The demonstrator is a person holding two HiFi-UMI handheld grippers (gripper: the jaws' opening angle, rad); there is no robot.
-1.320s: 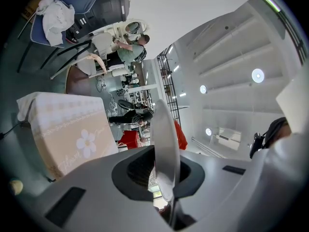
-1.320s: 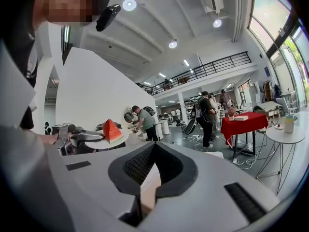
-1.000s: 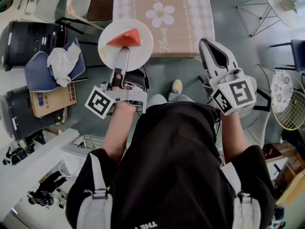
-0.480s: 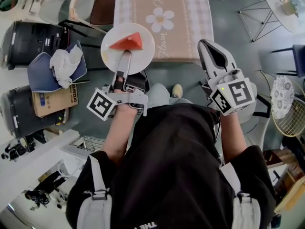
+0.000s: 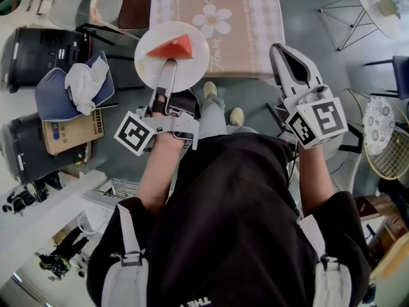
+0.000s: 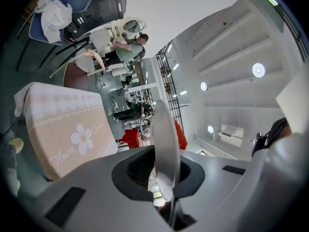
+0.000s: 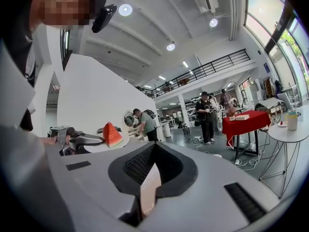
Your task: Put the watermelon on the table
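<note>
A red watermelon wedge (image 5: pixel 170 47) lies on a white plate (image 5: pixel 192 69). My left gripper (image 5: pixel 168 67) is shut on the plate's near rim and holds it level, over the near left corner of the table (image 5: pixel 243 24) with its beige checked cloth. In the left gripper view the plate's rim (image 6: pixel 164 139) stands edge-on between the jaws, with the table (image 6: pixel 63 129) at the left. My right gripper (image 5: pixel 277 48) is shut on nothing and hangs beside the table's near right corner. The right gripper view shows the wedge (image 7: pixel 112 134) and the left gripper (image 7: pixel 77 141) at the left.
Left of the table stand a chair with a blue cushion and white cloth (image 5: pixel 73 85), black cases (image 5: pixel 38 50), a cardboard box (image 5: pixel 67 133) and a wooden chair (image 5: pixel 118 5). A round white table (image 5: pixel 383 5) and a wire stool (image 5: pixel 348 15) are at the right. People stand further off (image 7: pixel 207 115).
The person has taken a step and both grippers have drifted a little towards the table. The plate with the wedge stays level in the left gripper.
</note>
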